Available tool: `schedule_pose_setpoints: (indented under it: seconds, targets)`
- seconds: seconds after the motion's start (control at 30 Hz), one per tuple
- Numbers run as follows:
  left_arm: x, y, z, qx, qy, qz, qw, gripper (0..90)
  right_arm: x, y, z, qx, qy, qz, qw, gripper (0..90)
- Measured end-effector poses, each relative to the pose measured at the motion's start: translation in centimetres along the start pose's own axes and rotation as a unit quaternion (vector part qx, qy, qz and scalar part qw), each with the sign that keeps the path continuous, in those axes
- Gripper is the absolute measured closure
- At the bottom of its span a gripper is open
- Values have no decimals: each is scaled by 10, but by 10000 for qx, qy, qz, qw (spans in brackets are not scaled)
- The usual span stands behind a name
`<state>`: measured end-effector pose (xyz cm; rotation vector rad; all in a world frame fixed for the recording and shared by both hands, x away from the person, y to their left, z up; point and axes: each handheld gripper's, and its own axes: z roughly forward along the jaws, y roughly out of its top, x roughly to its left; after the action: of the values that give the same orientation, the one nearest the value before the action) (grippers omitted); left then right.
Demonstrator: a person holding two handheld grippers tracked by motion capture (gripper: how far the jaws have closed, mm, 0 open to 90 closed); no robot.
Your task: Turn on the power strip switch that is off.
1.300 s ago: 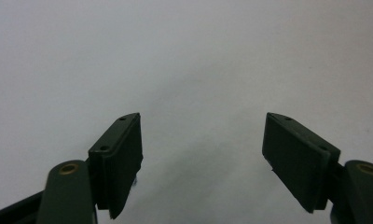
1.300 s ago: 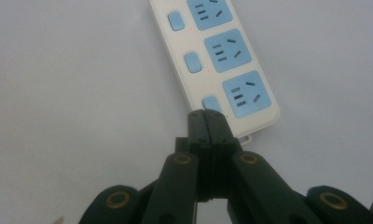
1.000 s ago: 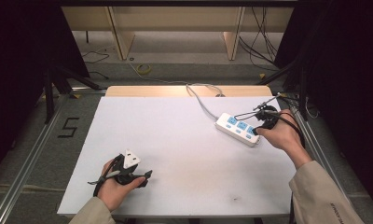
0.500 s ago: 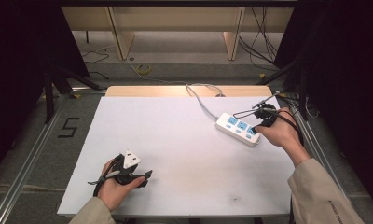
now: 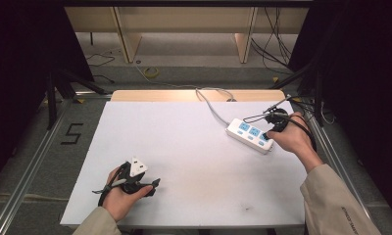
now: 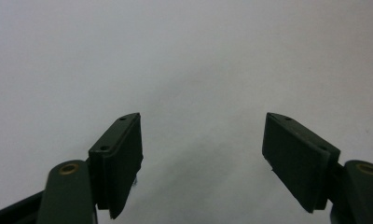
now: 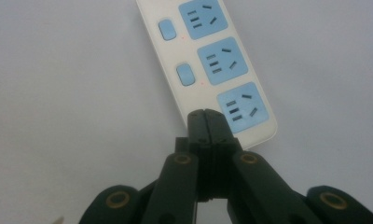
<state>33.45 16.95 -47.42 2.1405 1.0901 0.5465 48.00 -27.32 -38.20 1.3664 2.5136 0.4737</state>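
Right now your right tool (image 7: 205, 122) jaws together over power strip (image 7: 208, 60) end switch; rigid, light plastic, likely slides. Left tool (image 6: 201, 163) jaws apart above tabletop (image 5: 184, 147).

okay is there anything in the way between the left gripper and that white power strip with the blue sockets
Nothing visible. The left gripper, jaws open, sits near the front-left of the white table; only bare tabletop lies between it and the white power strip with blue sockets, where the shut right gripper sits at its near end.

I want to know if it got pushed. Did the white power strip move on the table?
No. The power strip lies at the same spot near the table's right edge, with the right gripper at its near end.
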Motion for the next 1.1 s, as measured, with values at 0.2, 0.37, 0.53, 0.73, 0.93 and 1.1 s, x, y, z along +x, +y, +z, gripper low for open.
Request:
schedule_pose_setpoints:
  seconds: [0.2,0.37,0.53,0.73,0.93,1.1]
  targets:
    - [0,0,0,5,1,3,10000,285,0,1,3,39,15,18,10000,900]
    - [0,0,0,4,-2,6,10000,285,-1,2,6,62,13,18,10000,900]
    - [0,0,0,4,-3,5,10000,285,-2,3,8,92,20,40,9999,900]
    - [0,0,0,8,-6,11,10000,285,-3,4,10,118,11,52,9999,900]
    - [0,0,0,19,-9,25,10000,285,-4,4,12,170,21,81,9998,900]
    - [0,0,0,19,-10,29,10000,285,-4,5,15,183,31,80,9998,900]
